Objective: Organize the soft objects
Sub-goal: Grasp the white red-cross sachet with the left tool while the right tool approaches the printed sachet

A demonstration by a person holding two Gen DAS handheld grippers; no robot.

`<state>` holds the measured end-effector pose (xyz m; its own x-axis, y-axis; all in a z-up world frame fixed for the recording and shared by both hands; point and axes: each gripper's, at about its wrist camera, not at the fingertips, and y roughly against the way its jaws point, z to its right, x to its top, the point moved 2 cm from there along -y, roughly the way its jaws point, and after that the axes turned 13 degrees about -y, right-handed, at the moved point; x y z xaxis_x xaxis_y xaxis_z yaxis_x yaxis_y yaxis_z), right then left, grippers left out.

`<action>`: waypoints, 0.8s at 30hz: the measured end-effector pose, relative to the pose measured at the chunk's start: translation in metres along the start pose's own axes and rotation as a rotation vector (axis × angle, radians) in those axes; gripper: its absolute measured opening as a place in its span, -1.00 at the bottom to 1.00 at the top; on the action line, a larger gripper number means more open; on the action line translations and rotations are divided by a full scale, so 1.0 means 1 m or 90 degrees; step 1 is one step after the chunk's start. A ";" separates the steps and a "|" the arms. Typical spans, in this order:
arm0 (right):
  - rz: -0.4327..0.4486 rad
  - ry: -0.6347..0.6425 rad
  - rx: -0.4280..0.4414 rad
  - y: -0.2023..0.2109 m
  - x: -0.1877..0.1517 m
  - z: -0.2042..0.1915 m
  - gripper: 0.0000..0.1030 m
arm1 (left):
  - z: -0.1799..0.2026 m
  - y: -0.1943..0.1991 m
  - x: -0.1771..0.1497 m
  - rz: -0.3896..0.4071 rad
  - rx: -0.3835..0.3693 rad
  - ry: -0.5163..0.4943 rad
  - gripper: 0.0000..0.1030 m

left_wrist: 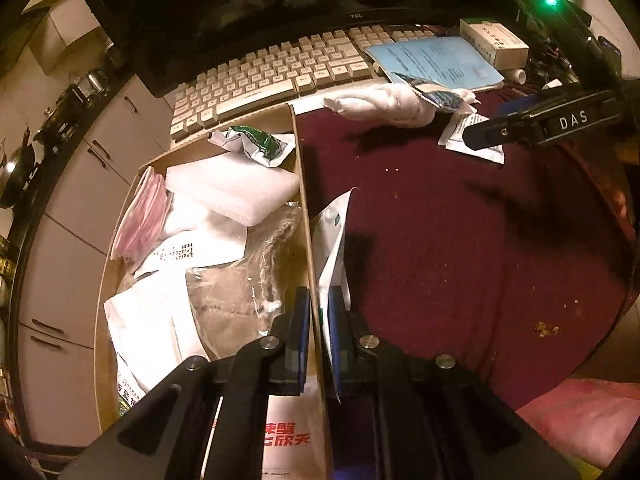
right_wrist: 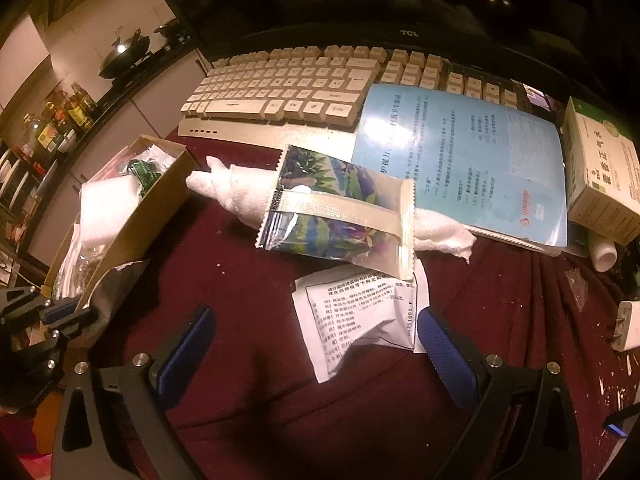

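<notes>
Several soft items fill the box (left_wrist: 120, 216); left claw (left_wrist: 319, 322) pinches its wall and a white packet (left_wrist: 334, 240); right claw (right_wrist: 316, 338), wide, faces the printed sachet (right_wrist: 360, 320) at twelve o'clock.

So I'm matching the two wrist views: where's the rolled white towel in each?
Left wrist: the rolled white towel lies upper centre, just below the keyboard.
Right wrist: towel at centre-left, partly under a leaf-print packet.
Shared landmark: the keyboard.
</notes>
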<state>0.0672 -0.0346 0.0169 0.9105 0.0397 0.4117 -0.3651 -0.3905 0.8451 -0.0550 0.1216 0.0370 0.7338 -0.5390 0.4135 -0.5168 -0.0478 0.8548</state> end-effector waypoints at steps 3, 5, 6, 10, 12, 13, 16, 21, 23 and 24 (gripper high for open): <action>-0.009 0.005 -0.007 -0.004 -0.002 0.001 0.97 | 0.002 -0.002 0.000 0.001 0.003 -0.007 -0.83; -0.018 0.010 -0.018 -0.009 -0.004 0.001 0.80 | 0.002 -0.001 -0.001 -0.001 0.000 -0.004 -0.82; -0.022 0.014 -0.027 -0.012 -0.005 0.001 0.76 | 0.002 -0.001 0.000 -0.001 -0.003 -0.004 -0.76; -0.011 0.028 -0.062 -0.015 -0.003 0.002 0.57 | 0.008 0.001 0.000 0.003 -0.006 -0.021 -0.26; -0.005 0.034 -0.076 -0.015 -0.001 0.002 0.41 | 0.013 0.003 0.001 0.008 -0.007 -0.034 -0.12; -0.004 0.036 -0.080 -0.016 0.001 0.004 0.40 | 0.015 0.003 0.002 0.009 -0.006 -0.039 -0.06; -0.003 0.020 -0.079 -0.015 0.003 0.010 0.40 | 0.022 0.005 0.005 0.013 0.004 -0.061 0.02; -0.015 0.004 -0.090 -0.013 0.001 0.019 0.61 | 0.033 0.001 0.012 0.013 0.008 -0.094 0.02; -0.019 0.002 -0.093 -0.014 0.001 0.020 0.70 | 0.039 -0.002 0.016 0.008 0.007 -0.106 0.02; -0.021 0.004 -0.092 -0.015 0.001 0.019 0.73 | 0.041 -0.004 0.017 0.003 0.006 -0.113 0.03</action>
<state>0.0767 -0.0462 -0.0015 0.9215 0.0562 0.3843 -0.3593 -0.2522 0.8985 -0.0587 0.0780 0.0271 0.6425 -0.6793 0.3546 -0.5249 -0.0530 0.8495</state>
